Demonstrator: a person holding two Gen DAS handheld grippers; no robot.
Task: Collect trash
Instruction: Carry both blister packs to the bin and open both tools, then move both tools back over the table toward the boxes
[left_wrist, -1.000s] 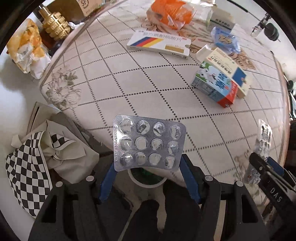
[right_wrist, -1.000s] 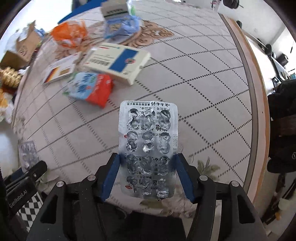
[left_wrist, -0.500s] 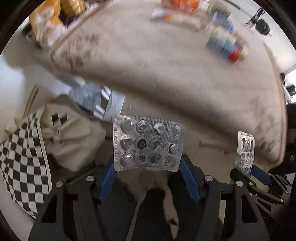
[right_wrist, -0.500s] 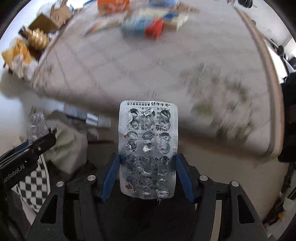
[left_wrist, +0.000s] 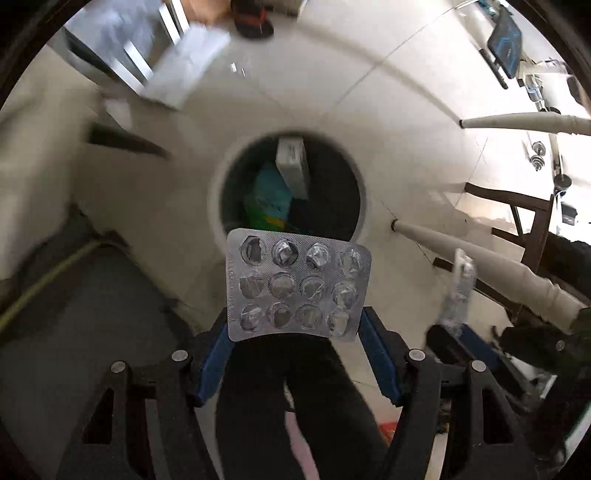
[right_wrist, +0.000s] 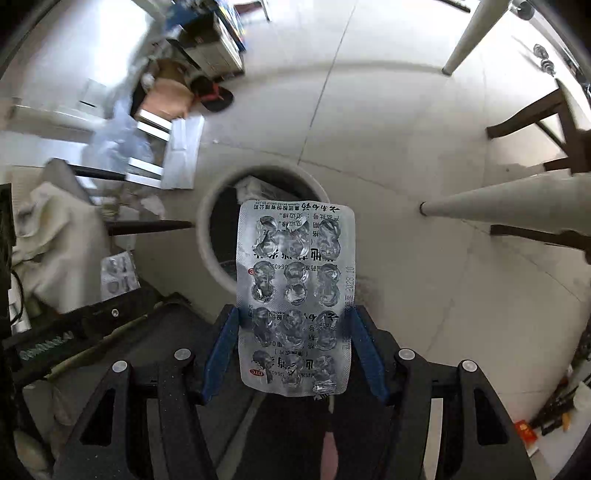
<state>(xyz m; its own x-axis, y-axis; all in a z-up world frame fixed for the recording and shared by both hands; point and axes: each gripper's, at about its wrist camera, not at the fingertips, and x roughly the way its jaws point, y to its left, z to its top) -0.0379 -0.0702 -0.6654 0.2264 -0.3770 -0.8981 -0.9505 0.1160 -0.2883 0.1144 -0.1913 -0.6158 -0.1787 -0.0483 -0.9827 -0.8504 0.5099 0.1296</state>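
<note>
We held one emptied silver blister pack (left_wrist: 297, 290) in the left claw (left_wrist: 295, 332) and a printed foil one (right_wrist: 295, 295) in the right claw (right_wrist: 295, 343), both clamped above the round white bin (left_wrist: 218, 206), with release probably next.

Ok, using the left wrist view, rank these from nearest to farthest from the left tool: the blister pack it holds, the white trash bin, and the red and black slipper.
1. Blister pack: clamped in the left tool, centre of the view.
2. Trash bin: on the floor just beyond the pack, boxes already inside.
3. Slipper: farthest, at the top edge of the view.
</note>
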